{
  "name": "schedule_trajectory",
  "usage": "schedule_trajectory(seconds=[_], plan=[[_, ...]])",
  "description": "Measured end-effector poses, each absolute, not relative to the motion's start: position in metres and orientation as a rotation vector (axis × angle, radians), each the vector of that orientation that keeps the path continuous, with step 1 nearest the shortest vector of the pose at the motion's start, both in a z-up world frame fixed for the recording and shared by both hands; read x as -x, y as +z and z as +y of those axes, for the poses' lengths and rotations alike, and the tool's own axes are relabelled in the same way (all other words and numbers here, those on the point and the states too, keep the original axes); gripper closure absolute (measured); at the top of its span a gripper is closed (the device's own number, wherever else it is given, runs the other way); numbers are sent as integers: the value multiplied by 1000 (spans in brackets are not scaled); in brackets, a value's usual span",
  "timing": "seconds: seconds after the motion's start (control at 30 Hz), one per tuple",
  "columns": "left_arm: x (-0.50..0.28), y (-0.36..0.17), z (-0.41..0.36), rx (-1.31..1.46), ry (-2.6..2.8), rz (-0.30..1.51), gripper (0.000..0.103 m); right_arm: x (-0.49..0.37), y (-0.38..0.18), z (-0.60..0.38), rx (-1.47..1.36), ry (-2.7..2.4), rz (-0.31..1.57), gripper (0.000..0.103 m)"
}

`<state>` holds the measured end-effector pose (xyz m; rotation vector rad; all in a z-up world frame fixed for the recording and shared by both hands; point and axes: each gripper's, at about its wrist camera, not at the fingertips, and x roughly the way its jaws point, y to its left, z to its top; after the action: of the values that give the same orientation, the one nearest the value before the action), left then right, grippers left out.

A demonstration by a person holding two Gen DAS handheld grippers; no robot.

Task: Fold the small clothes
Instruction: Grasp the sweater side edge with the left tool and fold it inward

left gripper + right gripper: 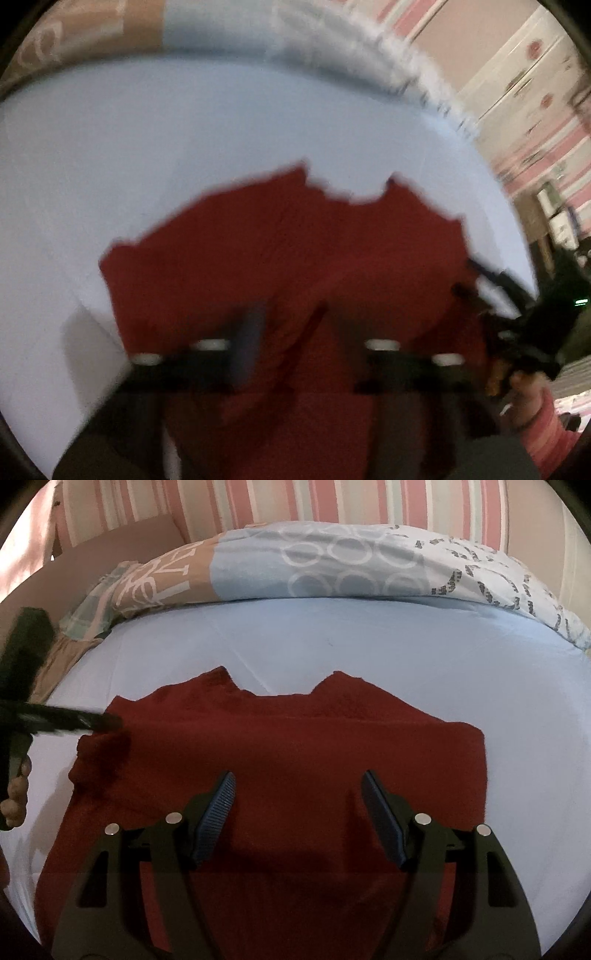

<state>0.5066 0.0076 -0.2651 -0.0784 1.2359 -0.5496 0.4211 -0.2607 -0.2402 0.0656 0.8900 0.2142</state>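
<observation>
A small dark red garment (295, 746) lies flat on the light blue bed sheet (332, 642), its two shoulder points toward the far side. My right gripper (298, 779) is open just above the garment's middle, with nothing between its ribbed pads (218, 812). My left gripper (107, 722) shows at the garment's left edge, over a bunched corner of cloth. The left wrist view is blurred by motion: the red garment (280, 258) fills its middle, the left gripper (310, 314) hovers over it, and the right gripper (476, 277) shows at its right edge. I cannot tell how the left jaws stand.
A patterned duvet (332, 565) is bunched along the far side of the bed, against a pink striped wall (332, 502). A plaid cloth (96, 598) lies at the far left. White cupboards (524, 74) stand beyond the bed in the left wrist view.
</observation>
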Motion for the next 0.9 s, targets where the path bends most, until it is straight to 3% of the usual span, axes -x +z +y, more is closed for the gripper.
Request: schedule_trajectory(seconds=[0.2,0.47,0.53,0.57,0.63,0.7,0.77,0.9], plan=[[-475,-261,-18,-115,-539,1144,90,-419,-241,-261,-45,205,888,31],[-445,-225,-27,-333,-355,745,90,-420,-241,-268,-82,188,885,31],[-466,-236,-14,-304,-320,813,82,-421,-243,-267,-71,185,890,31],[-476,-242,-4,-266,-288,856,69,-420,-244,-267,-71,187,892,31],[-480,-239,17,-189,-262,869,60,-419,-244,-268,-69,190,890,31],[-476,-231,42,-81,-249,860,37,-420,-245,-269,-64,190,895,31],[-475,-228,70,88,-274,881,30,-421,-247,-270,-71,197,903,31],[-470,-238,78,198,-372,982,30,-421,-248,-261,-56,244,909,31]])
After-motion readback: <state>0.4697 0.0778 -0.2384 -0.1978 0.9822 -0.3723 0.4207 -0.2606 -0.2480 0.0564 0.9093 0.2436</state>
